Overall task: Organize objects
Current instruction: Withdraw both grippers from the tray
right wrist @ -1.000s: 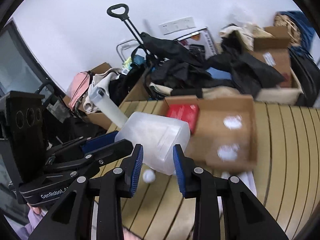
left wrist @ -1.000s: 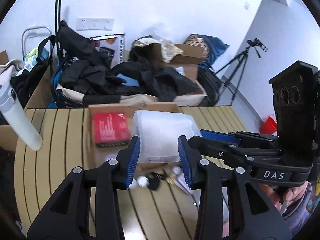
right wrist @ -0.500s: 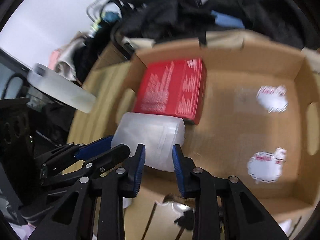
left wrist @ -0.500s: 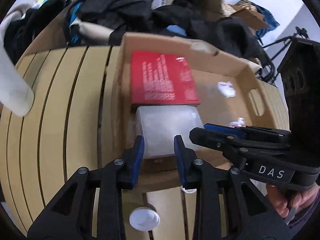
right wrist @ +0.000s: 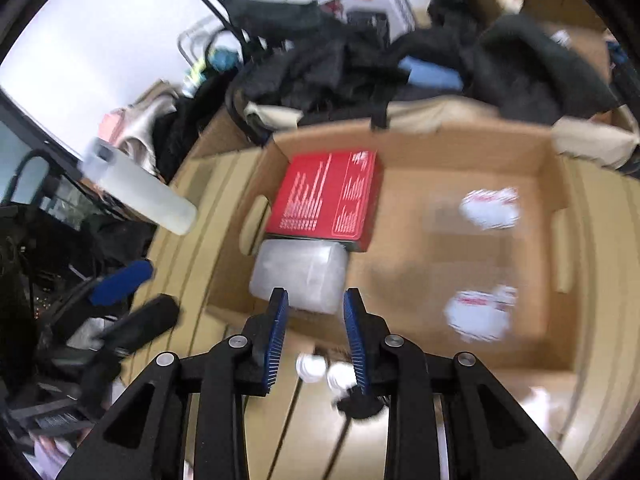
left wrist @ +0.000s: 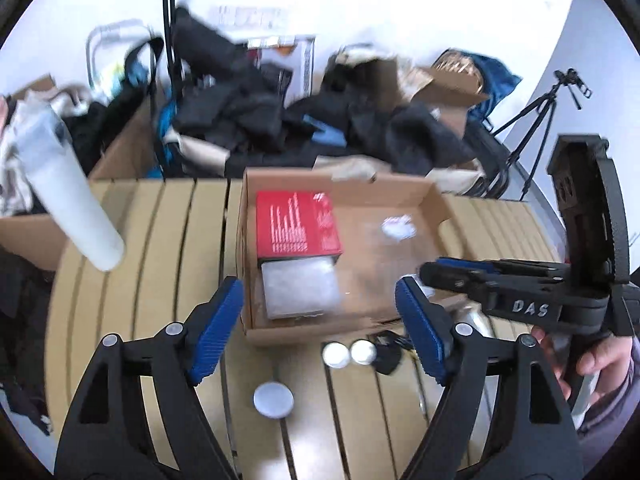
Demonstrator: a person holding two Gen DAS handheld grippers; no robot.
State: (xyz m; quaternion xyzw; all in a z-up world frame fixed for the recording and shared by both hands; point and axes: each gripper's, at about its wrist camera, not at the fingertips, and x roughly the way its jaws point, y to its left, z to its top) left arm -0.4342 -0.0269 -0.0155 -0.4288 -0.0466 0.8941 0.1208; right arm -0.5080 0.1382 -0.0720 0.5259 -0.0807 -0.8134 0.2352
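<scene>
A translucent plastic container (left wrist: 298, 289) lies inside the open cardboard box (left wrist: 434, 200), at its near left corner, against a red box (left wrist: 297, 225). It also shows in the right wrist view (right wrist: 300, 274) beside the red box (right wrist: 330, 198). My left gripper (left wrist: 320, 320) is open wide and empty, pulled back above the box's near edge. My right gripper (right wrist: 314, 330) is open with a narrow gap and empty, just in front of the container. Two crumpled white papers (right wrist: 482, 316) lie in the box.
Two white balls (left wrist: 349, 354), a black item (left wrist: 386, 356) and a round white lid (left wrist: 273, 399) lie on the slatted wooden table (left wrist: 132, 264) before the box. A white cylinder (left wrist: 70, 196) juts in at left. Dark clothes and boxes (left wrist: 288, 120) pile behind; a tripod (left wrist: 536, 128) stands at right.
Both grippers let go of the plastic container, which now rests in the box. My left gripper opened wide and both pulled back and up.
</scene>
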